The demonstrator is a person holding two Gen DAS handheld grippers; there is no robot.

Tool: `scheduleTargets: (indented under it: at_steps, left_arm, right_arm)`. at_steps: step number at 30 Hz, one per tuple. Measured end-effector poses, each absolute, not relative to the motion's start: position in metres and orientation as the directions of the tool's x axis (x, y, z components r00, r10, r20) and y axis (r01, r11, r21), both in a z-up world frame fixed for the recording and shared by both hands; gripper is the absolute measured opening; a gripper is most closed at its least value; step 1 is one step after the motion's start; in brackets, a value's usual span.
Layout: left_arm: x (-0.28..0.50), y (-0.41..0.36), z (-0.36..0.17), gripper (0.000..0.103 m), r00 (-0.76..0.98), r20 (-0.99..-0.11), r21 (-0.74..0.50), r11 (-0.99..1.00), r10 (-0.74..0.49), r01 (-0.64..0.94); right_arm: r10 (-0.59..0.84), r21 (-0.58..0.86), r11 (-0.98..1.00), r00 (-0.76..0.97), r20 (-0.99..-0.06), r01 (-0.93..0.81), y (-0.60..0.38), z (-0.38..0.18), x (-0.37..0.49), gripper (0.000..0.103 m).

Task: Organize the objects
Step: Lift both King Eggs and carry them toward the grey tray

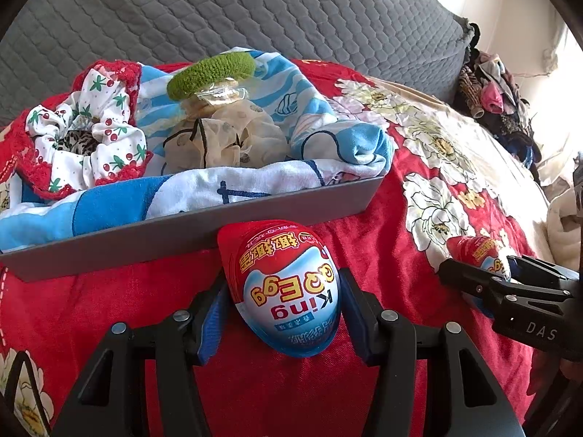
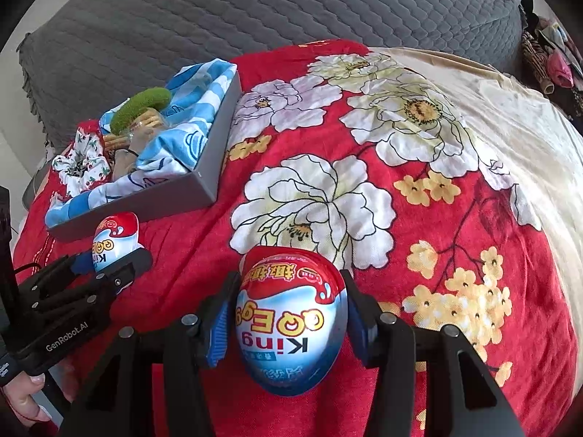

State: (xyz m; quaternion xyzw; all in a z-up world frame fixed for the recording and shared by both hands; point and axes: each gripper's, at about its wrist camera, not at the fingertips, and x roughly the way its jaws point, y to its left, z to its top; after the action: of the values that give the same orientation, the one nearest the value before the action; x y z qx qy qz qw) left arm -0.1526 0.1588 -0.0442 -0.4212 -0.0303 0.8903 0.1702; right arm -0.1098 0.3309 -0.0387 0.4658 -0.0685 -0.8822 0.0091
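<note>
My left gripper (image 1: 284, 302) is shut on a red, white and blue King Egg (image 1: 288, 284), held just in front of the near wall of a grey tray (image 1: 189, 229). My right gripper (image 2: 288, 313) is shut on a second King Egg (image 2: 291, 324) above the red floral bedspread (image 2: 364, 189). The right gripper with its egg shows at the right of the left wrist view (image 1: 499, 273). The left gripper with its egg shows at the left of the right wrist view (image 2: 105, 258). The tray (image 2: 204, 167) holds a blue-and-white towel (image 1: 226, 182), scrunchies and a green knitted band (image 1: 211, 73).
A cherry-print scrunchie (image 1: 94, 138) and a beige sheer scrunchie (image 1: 226, 142) lie in the tray. A grey quilted cover (image 1: 255, 11) lies behind it. A heap of clothes (image 1: 499, 98) sits at the far right. The person's hand (image 2: 25, 397) shows at the lower left.
</note>
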Motion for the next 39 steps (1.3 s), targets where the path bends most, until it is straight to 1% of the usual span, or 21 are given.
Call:
scheduleTargets:
  at_steps: [17, 28, 39]
  left_arm:
    - [-0.139, 0.148, -0.032, 0.058, -0.597, -0.731, -0.194, -0.94, 0.329, -0.281]
    - [-0.117, 0.122, -0.013, 0.058, -0.62, -0.723, -0.174, -0.949, 0.305, -0.264]
    - [-0.094, 0.081, 0.013, 0.058, -0.658, -0.704, -0.163, -0.963, 0.266, -0.215]
  right_arm:
    - [-0.122, 0.127, -0.991, -0.58, -0.806, 0.032, 0.308, -0.026, -0.105, 0.053]
    - [-0.165, 0.133, -0.986, -0.601, -0.782, 0.098, 0.279, -0.007, -0.095, 0.053]
    - [-0.215, 0.142, -0.976, -0.606, -0.766, 0.166, 0.243, 0.009, -0.082, 0.053]
